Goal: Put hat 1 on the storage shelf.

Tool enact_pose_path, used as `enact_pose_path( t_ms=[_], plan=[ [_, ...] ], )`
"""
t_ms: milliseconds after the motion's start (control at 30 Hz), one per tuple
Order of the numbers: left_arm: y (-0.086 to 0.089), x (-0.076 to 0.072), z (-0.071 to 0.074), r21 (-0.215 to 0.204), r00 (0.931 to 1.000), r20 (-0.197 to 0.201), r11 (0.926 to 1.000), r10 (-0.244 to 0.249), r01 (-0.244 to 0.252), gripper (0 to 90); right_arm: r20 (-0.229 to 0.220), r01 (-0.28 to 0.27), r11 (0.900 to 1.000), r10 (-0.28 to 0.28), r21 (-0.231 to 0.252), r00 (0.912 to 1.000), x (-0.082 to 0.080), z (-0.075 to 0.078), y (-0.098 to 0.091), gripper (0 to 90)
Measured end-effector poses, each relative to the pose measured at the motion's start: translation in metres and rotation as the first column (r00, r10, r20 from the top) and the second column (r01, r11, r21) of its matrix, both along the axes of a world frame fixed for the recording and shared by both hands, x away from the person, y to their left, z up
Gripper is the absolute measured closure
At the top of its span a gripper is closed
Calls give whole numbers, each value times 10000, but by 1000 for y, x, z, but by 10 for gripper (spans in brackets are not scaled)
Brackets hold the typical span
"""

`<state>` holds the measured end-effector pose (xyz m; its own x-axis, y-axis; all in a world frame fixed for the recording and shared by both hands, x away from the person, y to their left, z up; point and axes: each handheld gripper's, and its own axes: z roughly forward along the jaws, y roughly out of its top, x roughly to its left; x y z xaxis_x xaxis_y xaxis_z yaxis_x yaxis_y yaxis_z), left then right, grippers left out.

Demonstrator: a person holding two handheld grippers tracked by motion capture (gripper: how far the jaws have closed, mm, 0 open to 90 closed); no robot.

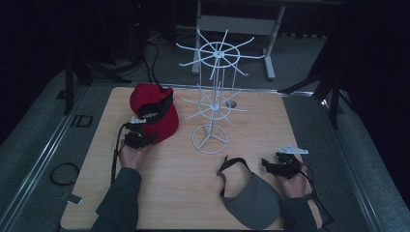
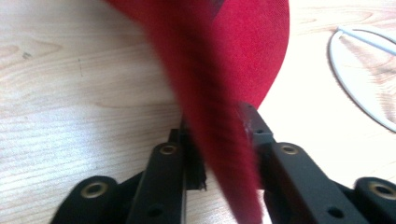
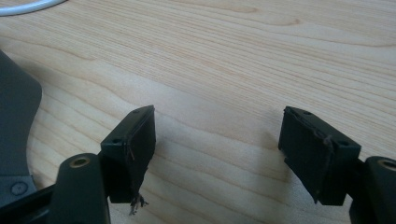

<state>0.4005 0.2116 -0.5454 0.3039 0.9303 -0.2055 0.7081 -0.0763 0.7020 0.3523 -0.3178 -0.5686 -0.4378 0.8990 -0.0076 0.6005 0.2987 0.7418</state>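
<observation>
1. Two caps lie around the white wire rack point(image 1: 211, 104), which stands in the middle of the wooden table point(image 1: 183, 188): the red cap point(image 1: 159, 118) just to its left, the grey visor point(image 1: 251, 195) in front of it and to the right.
2. At the near edge of the red cap, the left gripper point(image 1: 139, 137) has its jaws clamped on the brim (in the left gripper view the red cloth point(image 2: 224, 154) runs straight between the two black jaws, pressed on both sides).
3. Well right of the rack's ring base, just beside the visor, the right gripper point(image 1: 283, 166) rests with its jaws wide apart over bare wood, holding nothing; its pads point(image 3: 135, 144) show frayed edges.
4. Step in hand, as I judge it: securing the red cap, likely to hang it on the rack.
5. Next comes a lift clear of the table, then a carry toward one of the rack's prongs point(image 1: 193, 104), keeping the brim pinched so that the cap neither slips nor knocks the light stand.
</observation>
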Motion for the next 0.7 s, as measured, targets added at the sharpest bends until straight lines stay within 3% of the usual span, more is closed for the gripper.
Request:
enact_pose_path(
  t_ms=[67, 100, 233, 267, 700],
  plan=[
    [1, -2, 1, -1, 9999, 145, 10000, 21, -21, 839, 0, -2, 10000, 2, -3, 10000, 0, 0, 0, 272],
    [3, -4, 2, 245, 9995, 329, 9997, -12, 4, 854, -3, -1, 10000, 1, -2, 10000, 0, 0, 0, 272],
    [2, -6, 2, 490, 9984, 552, 9988, -123, 96, 858, -3, -2, 10000, 2, -4, 10000, 0, 0, 0, 272],
    [2, -9, 0, 564, 9967, 776, 9982, -230, 186, 859, -4, -2, 10000, 2, -3, 10000, 0, 0, 0, 272],
    [4, -14, 6, 714, 9903, 1342, 9971, -350, 256, 861, -2, -6, 10000, 6, -10, 10000, 0, 0, 0, 272]
  ],
)
